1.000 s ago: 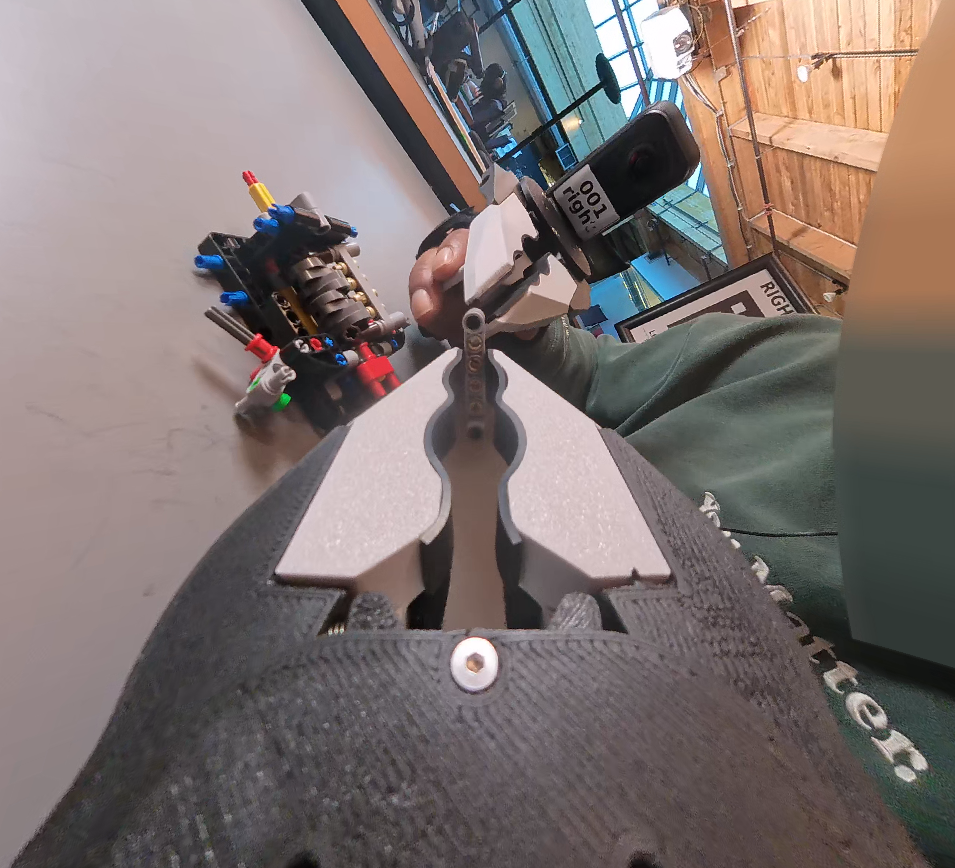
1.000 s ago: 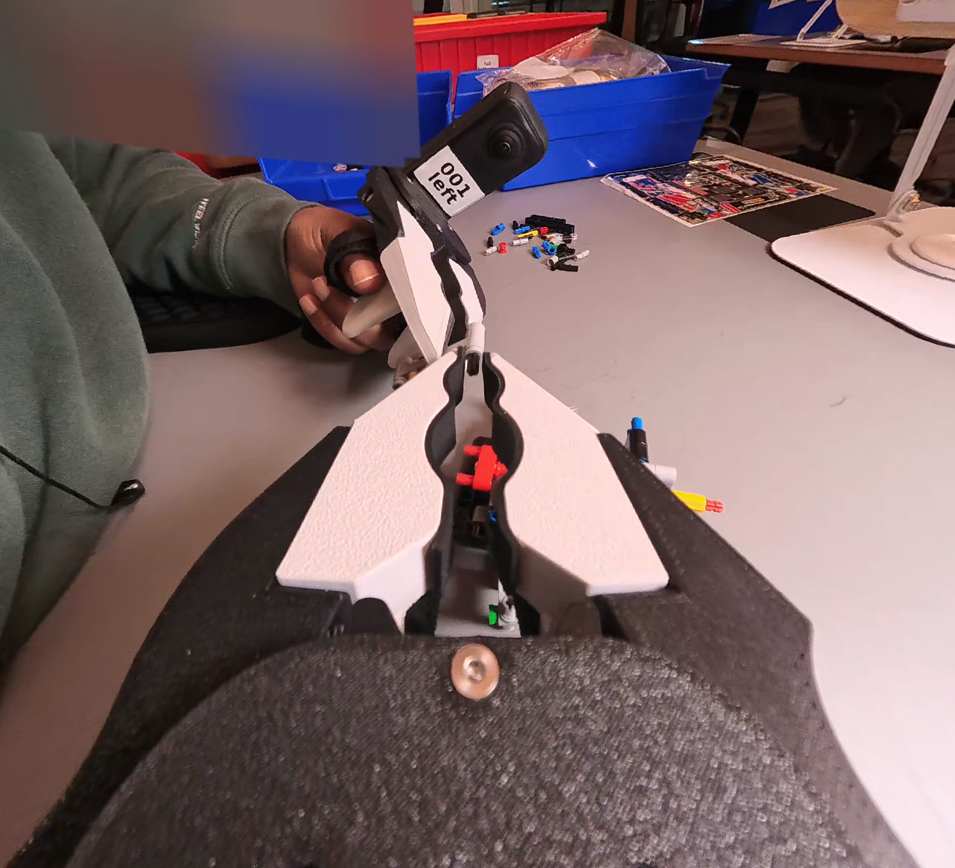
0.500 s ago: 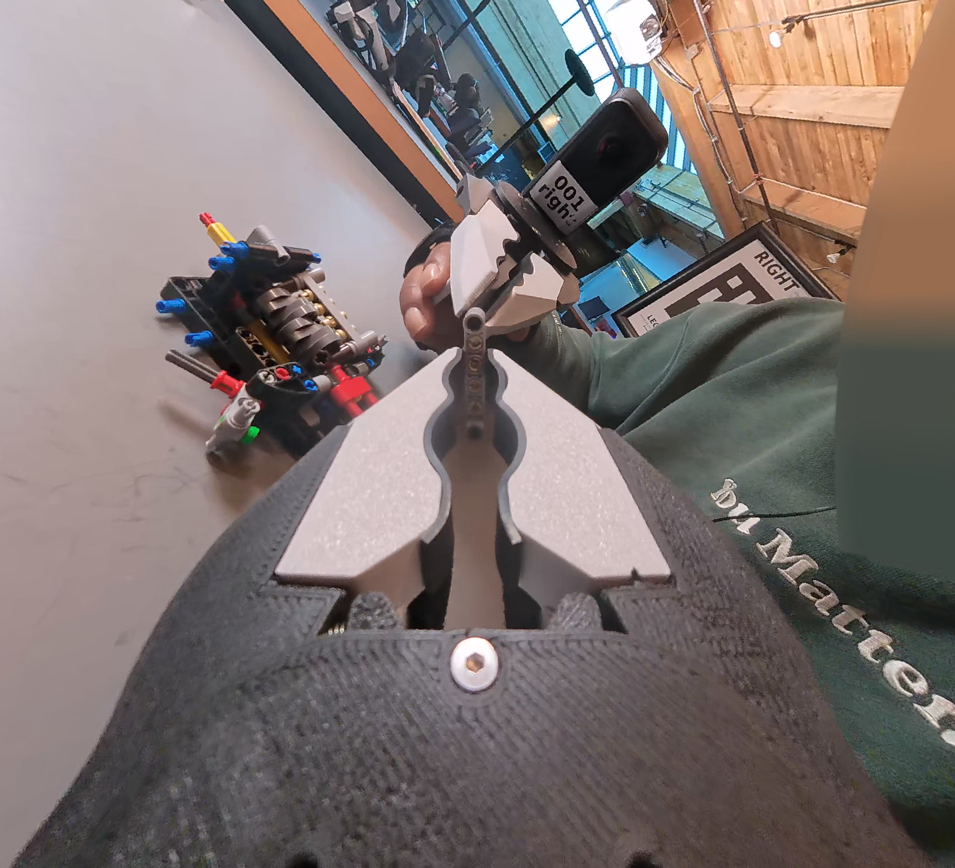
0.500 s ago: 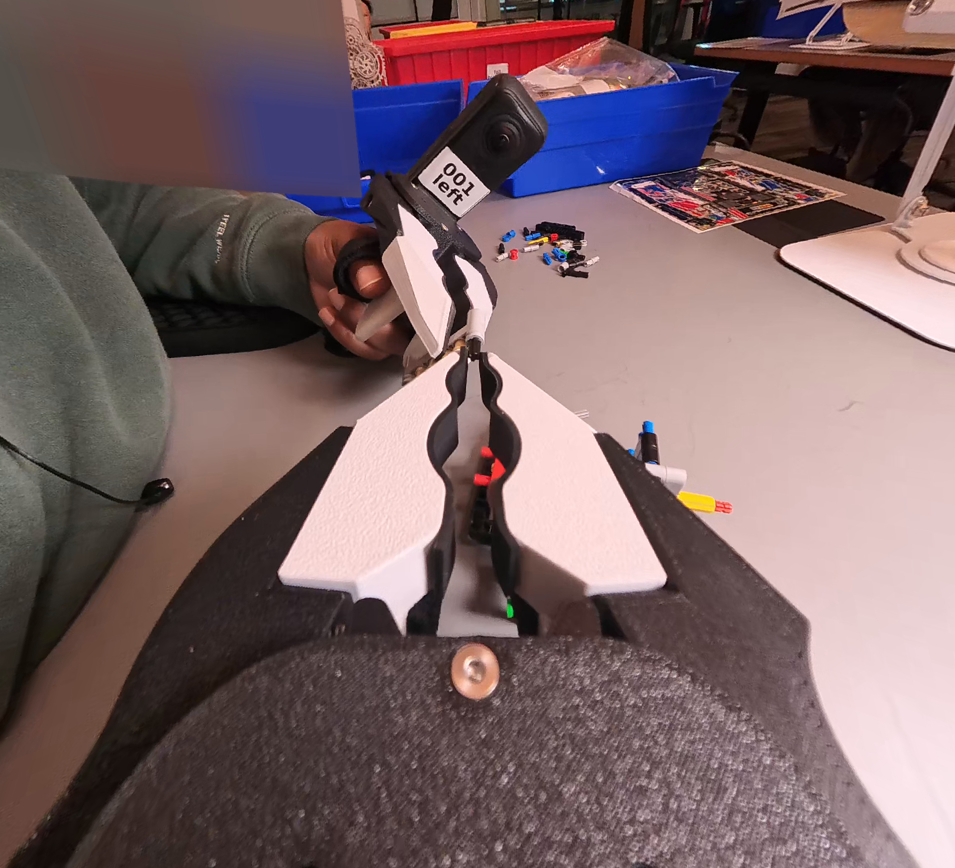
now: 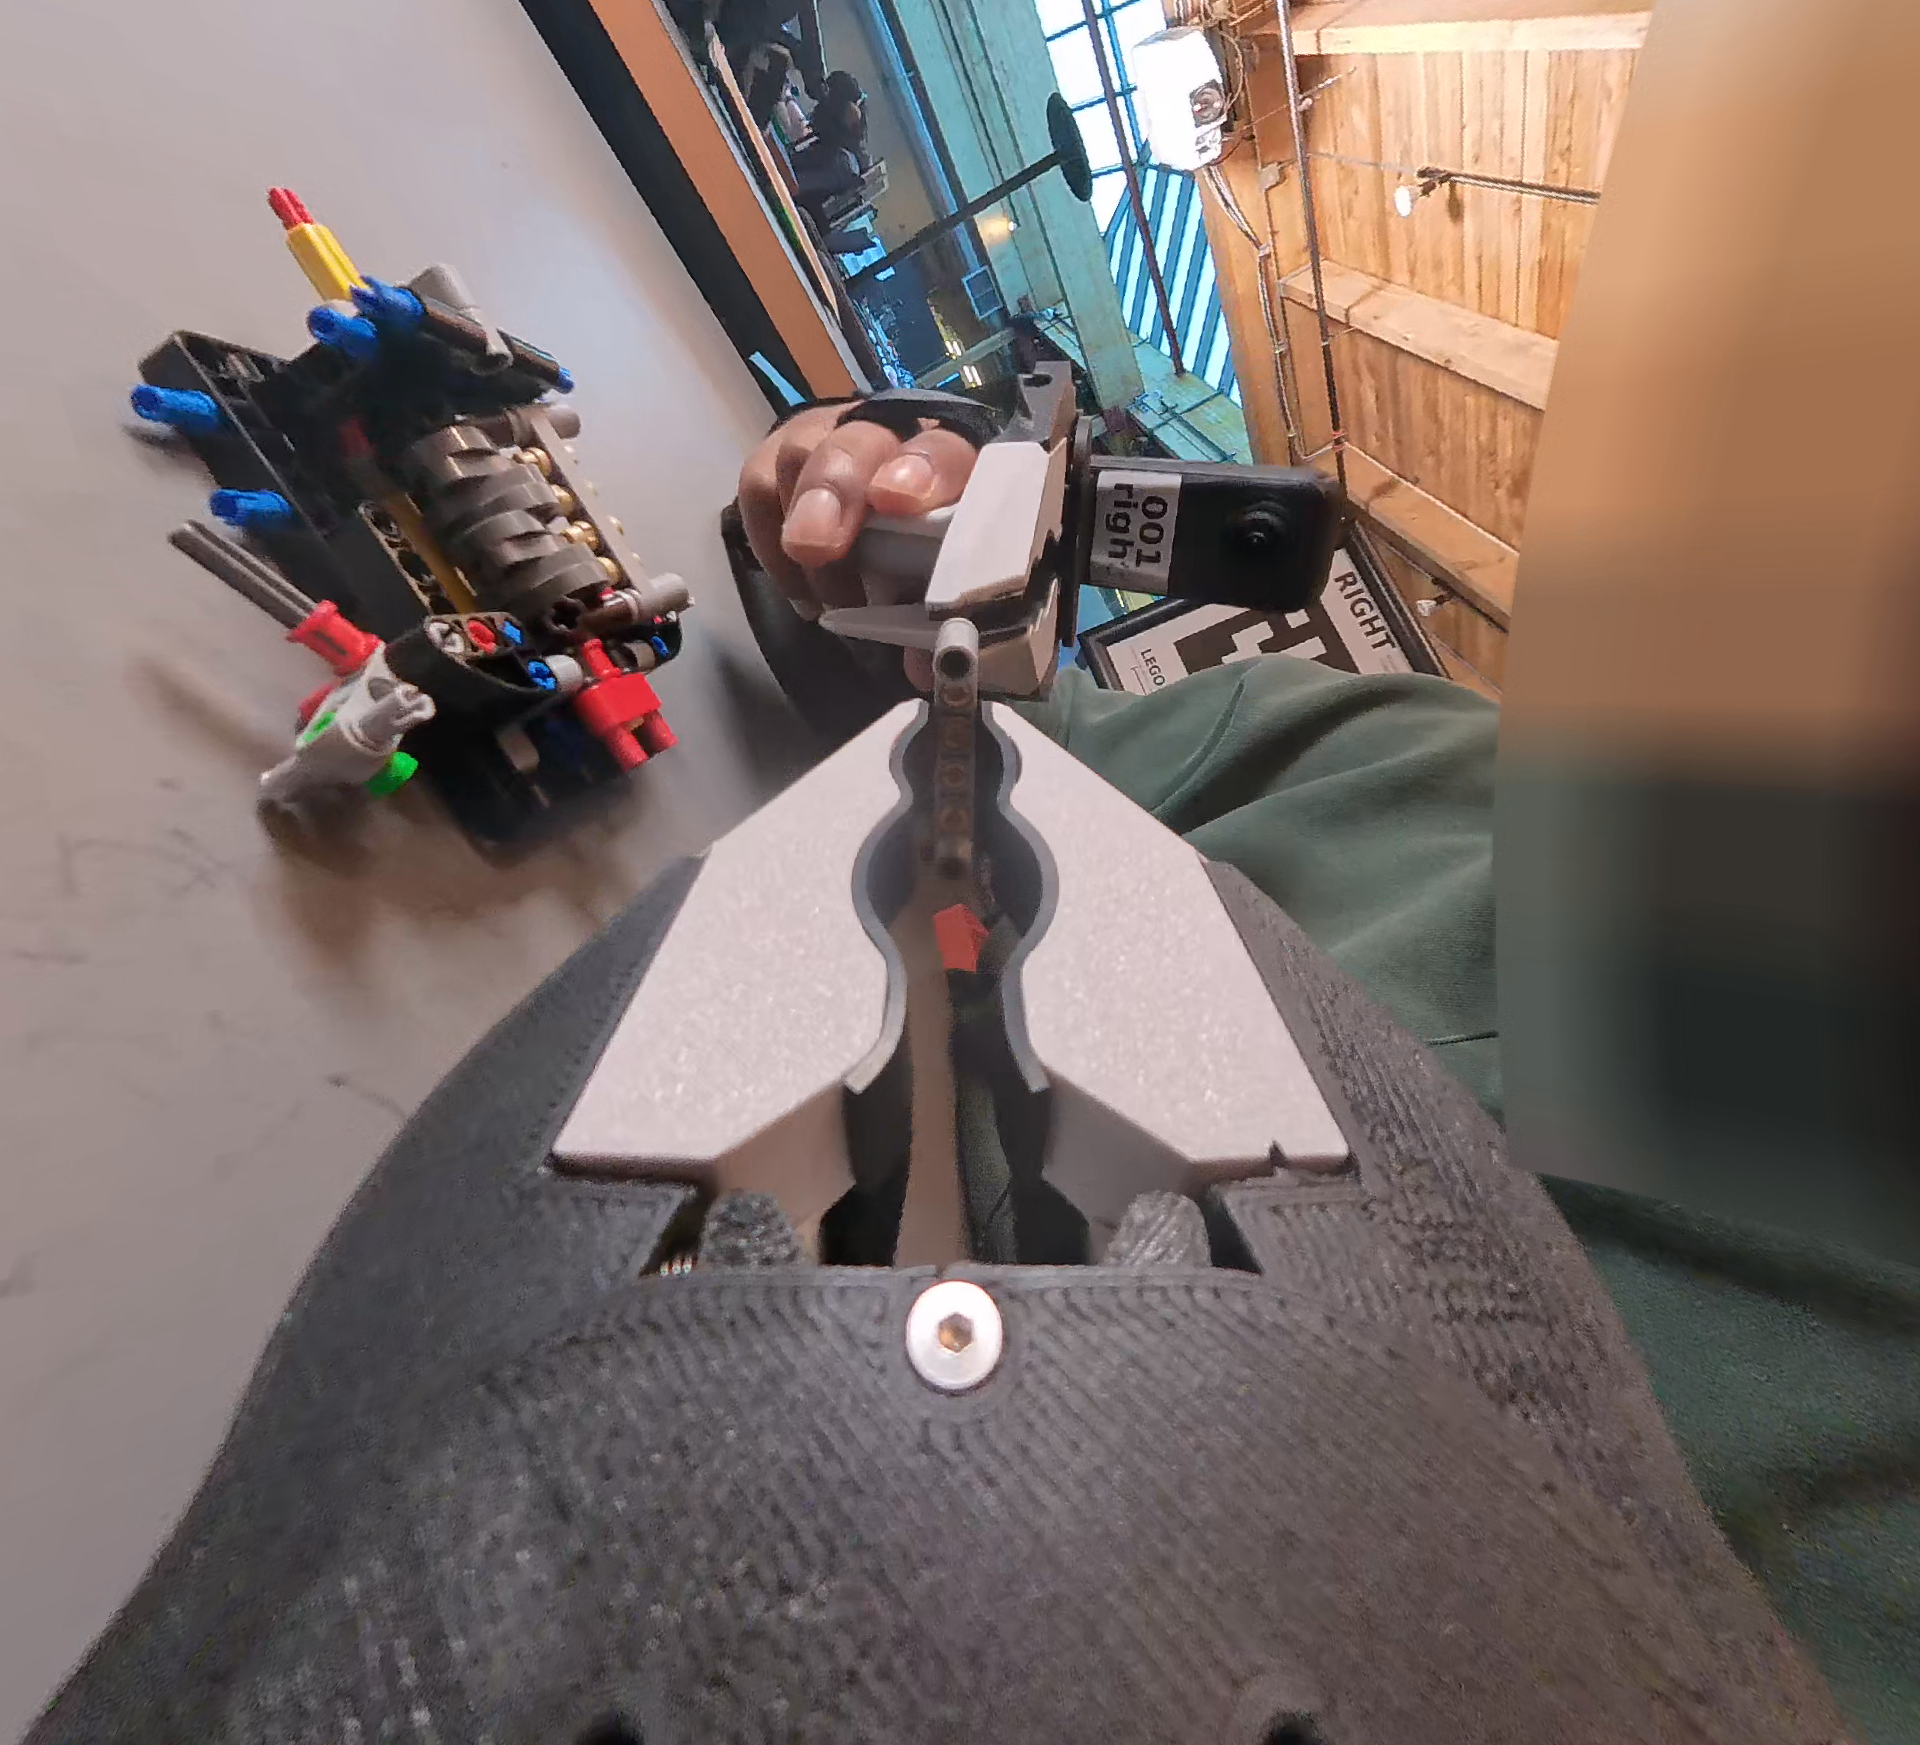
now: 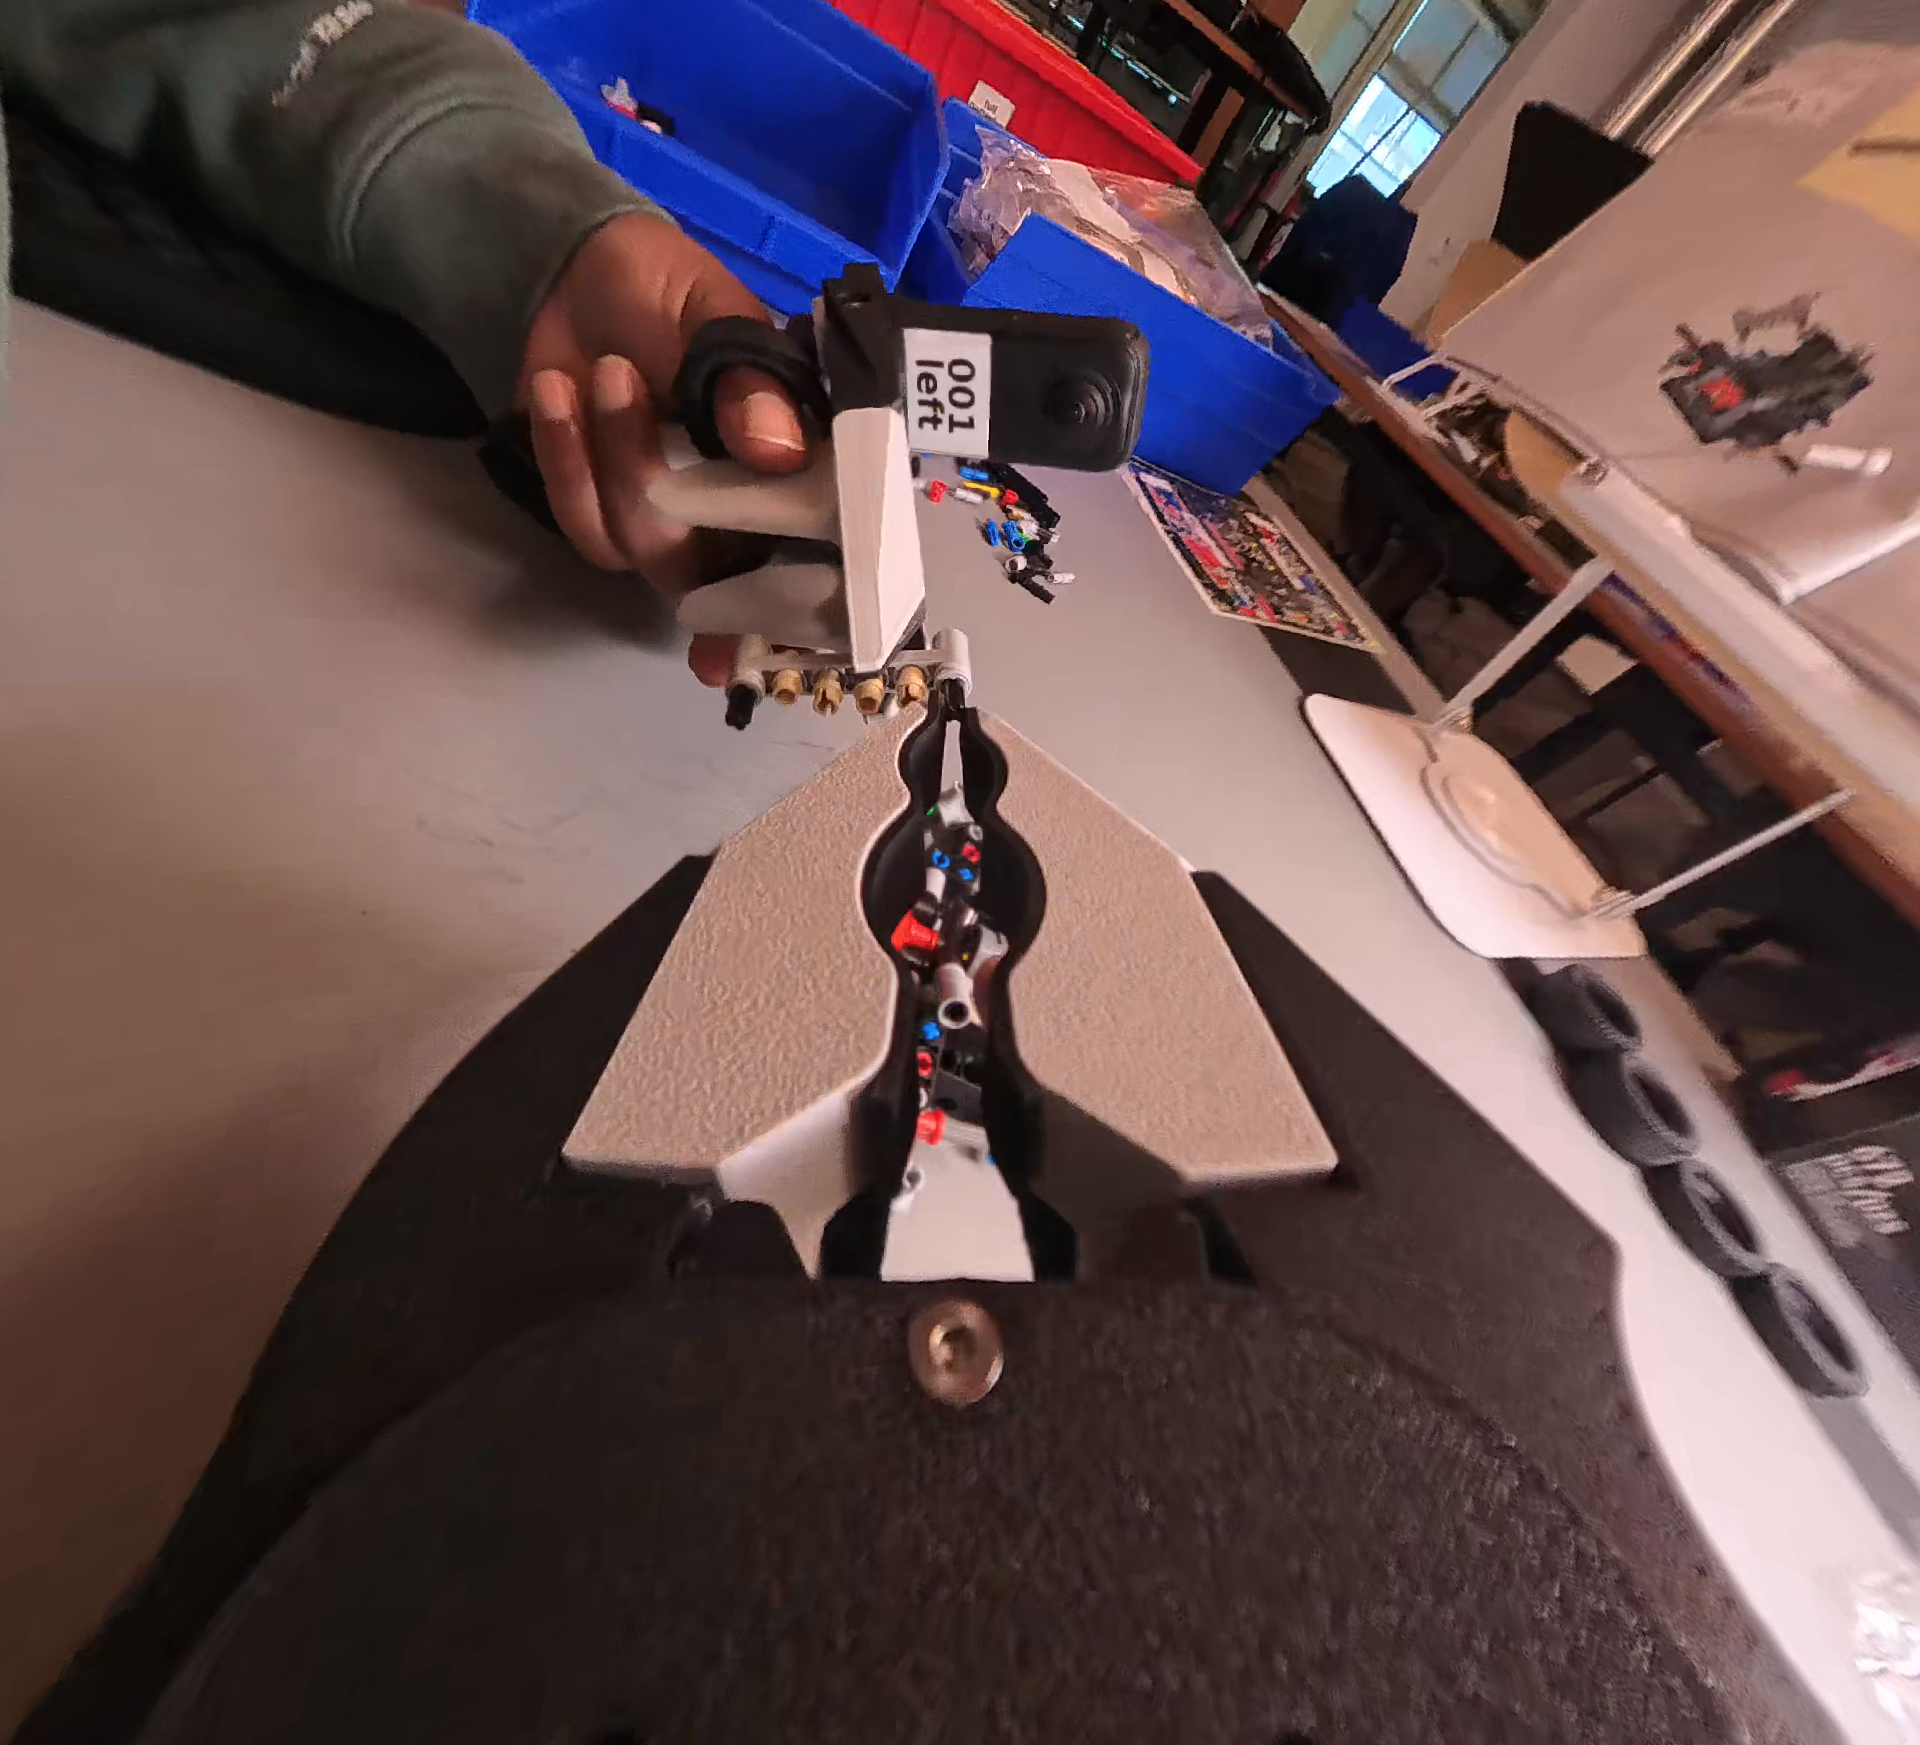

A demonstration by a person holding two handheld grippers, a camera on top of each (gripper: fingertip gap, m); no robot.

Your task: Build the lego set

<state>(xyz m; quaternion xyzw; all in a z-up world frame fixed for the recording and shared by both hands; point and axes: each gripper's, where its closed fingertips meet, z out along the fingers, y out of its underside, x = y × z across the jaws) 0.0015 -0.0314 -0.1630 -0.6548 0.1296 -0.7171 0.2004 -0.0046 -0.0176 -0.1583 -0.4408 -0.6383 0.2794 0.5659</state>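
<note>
My left gripper point(image 5: 954, 721) is shut on a grey Lego beam point(image 5: 954, 760) with a row of holes, held above the table. In the right wrist view the beam point(image 6: 852, 669) lies level under the left gripper point(image 6: 883, 646), with several tan pins and a black pin in it. My right gripper point(image 6: 954, 725) is shut, its tips against the beam's right end, apparently on a small dark pin. The right gripper also shows in the left wrist view point(image 5: 966, 630). The partly built Lego engine block point(image 5: 416, 532) sits on the grey table, left of both grippers.
Blue bins point(image 6: 727, 64) and a red bin point(image 6: 935, 2) stand at the table's back. A pile of loose small pieces point(image 6: 1013, 532) and an instruction sheet point(image 6: 1247, 552) lie beyond the grippers. A white stand base point(image 6: 1455, 843) and black tyres point(image 6: 1662, 1103) are at the right. Less than 4 cm separates the two grippers' tips.
Both grippers have rolled sideways, so both views are tilted. The beam stays in the left gripper and now lies level, with the right gripper's tips at its end.
</note>
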